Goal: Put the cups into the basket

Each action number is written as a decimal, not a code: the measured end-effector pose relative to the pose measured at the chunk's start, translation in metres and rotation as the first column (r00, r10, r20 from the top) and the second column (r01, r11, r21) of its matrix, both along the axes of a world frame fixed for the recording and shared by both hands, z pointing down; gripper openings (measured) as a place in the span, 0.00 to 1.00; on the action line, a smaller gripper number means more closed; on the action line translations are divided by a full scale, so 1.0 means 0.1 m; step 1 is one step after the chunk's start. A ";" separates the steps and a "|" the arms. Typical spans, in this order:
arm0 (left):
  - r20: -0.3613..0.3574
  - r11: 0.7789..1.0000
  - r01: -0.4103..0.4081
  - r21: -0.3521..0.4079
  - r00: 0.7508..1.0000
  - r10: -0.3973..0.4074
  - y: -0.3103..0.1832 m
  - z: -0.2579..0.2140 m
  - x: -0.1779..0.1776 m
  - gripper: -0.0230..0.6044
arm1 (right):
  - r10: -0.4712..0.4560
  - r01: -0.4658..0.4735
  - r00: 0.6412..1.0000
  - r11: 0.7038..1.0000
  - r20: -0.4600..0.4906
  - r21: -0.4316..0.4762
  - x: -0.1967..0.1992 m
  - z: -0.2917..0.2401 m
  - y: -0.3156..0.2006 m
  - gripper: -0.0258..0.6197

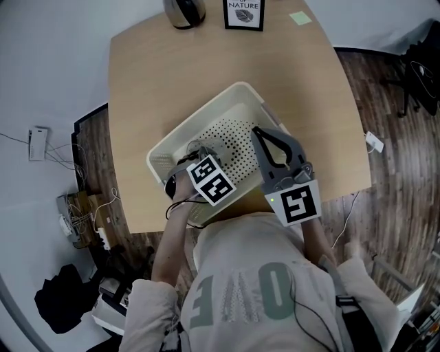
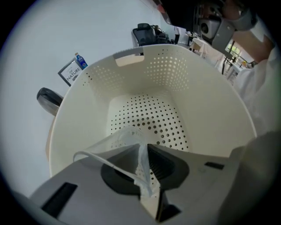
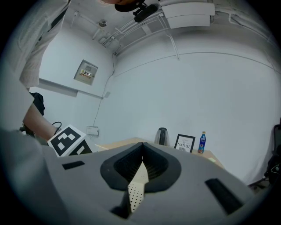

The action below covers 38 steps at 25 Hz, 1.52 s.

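A cream perforated basket [image 1: 180, 137] stands on the wooden table [image 1: 151, 75], close to the person. My left gripper [image 1: 199, 150] reaches into its near left corner. In the left gripper view its jaws [image 2: 141, 147] pinch the thin wall of a clear plastic cup [image 2: 127, 134], which hangs over the dotted basket floor [image 2: 149, 118]. The cup is hard to make out in the head view. My right gripper [image 1: 258, 132] hovers over the basket's near right side, its jaws [image 3: 142, 156] shut tip to tip with nothing between them. Part of the basket [image 3: 136, 193] shows below them.
At the table's far edge are a dark kettle [image 1: 184, 10], a framed picture [image 1: 244, 14] and a green sticky note [image 1: 299, 18]. A blue bottle [image 3: 201, 142] stands beside the picture. Wooden floor with cables lies to both sides of the table.
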<state>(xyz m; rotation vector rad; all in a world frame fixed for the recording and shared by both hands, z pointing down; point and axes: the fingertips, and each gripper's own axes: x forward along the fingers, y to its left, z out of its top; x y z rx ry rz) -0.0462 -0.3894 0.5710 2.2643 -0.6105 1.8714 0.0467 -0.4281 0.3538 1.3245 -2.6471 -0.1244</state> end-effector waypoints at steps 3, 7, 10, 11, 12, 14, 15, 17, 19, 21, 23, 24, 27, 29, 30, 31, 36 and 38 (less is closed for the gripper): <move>0.070 0.999 -0.049 -0.011 0.996 0.050 0.04 0.10 0.01 0.13 | 0.001 -0.001 1.000 1.000 -0.005 -0.007 0.02 0.01 0.02 0.04; 0.126 0.994 -0.107 -0.026 0.986 0.109 0.11 0.21 0.05 0.13 | 0.011 -0.011 1.000 1.000 -0.004 -0.009 0.05 0.02 0.01 0.04; 0.132 0.992 -0.127 -0.003 0.983 0.126 0.10 0.21 0.09 0.13 | 0.032 -0.032 0.999 0.999 0.021 -0.003 0.10 -0.02 0.00 0.04; 0.131 0.992 -0.126 0.007 0.984 0.124 0.09 0.21 0.10 0.14 | 0.036 -0.036 0.999 0.999 0.031 -0.003 0.11 -0.03 0.01 0.04; 0.129 0.992 -0.126 0.019 0.984 0.123 0.09 0.19 0.12 0.15 | 0.038 -0.038 0.999 0.999 0.038 -0.002 0.11 -0.05 0.01 0.04; 0.114 0.990 -0.128 0.049 0.986 0.122 0.08 0.14 0.16 0.15 | 0.034 -0.034 0.999 0.999 0.040 0.000 0.10 -0.05 0.04 0.04; 0.099 0.990 -0.127 0.066 0.988 0.120 0.07 0.11 0.19 0.16 | 0.031 -0.031 0.999 1.000 0.038 0.001 0.09 -0.05 0.04 0.04; 0.066 0.988 -0.119 0.097 0.991 0.113 0.02 0.05 0.27 0.16 | 0.025 -0.026 0.999 1.000 0.036 0.003 0.05 -0.06 0.05 0.04; 0.036 0.987 -0.111 0.120 0.994 0.107 -0.03 -0.01 0.34 0.21 | 0.018 -0.018 0.999 1.000 0.036 0.011 0.02 -0.07 0.06 0.04; 0.009 0.987 -0.095 0.132 0.996 0.094 -0.04 -0.06 0.39 0.26 | 0.008 -0.009 1.000 1.000 0.030 0.016 -0.02 -0.09 0.08 0.04; -0.012 0.988 -0.075 0.137 0.997 0.077 -0.04 -0.10 0.39 0.27 | 0.002 -0.003 1.000 1.000 0.022 0.017 -0.03 -0.10 0.11 0.04; -0.021 0.988 -0.065 0.141 0.997 0.068 -0.04 -0.13 0.39 0.29 | 0.002 -0.003 1.000 1.000 0.020 0.016 -0.03 -0.10 0.12 0.04; -0.072 0.987 -0.022 0.157 0.997 0.033 -0.06 -0.24 0.36 0.30 | 0.010 -0.010 1.000 1.000 0.018 0.010 -0.02 -0.09 0.16 0.04; -0.120 0.985 0.010 0.171 0.993 0.010 -0.06 -0.37 0.35 0.31 | 0.011 -0.011 1.000 1.000 0.014 0.010 -0.03 -0.09 0.19 0.04; -0.142 0.984 0.023 0.179 0.990 0.003 -0.06 -0.45 0.34 0.31 | 0.010 -0.010 1.000 1.000 0.013 0.011 -0.03 -0.09 0.20 0.04; -0.164 0.982 0.035 0.184 0.986 -0.004 -0.06 -0.52 0.34 0.31 | 0.009 -0.010 1.000 1.000 0.012 0.012 -0.04 -0.10 0.21 0.04; -0.366 0.964 0.164 0.212 0.928 -0.077 -0.04 -1.03 0.39 0.31 | -0.004 0.004 1.000 1.000 0.007 0.022 -0.12 -0.13 0.24 0.04; -0.459 0.925 0.241 0.295 0.884 -0.084 -0.09 -1.39 0.36 0.30 | -0.011 0.011 1.000 0.999 0.007 0.034 -0.16 -0.17 0.24 0.04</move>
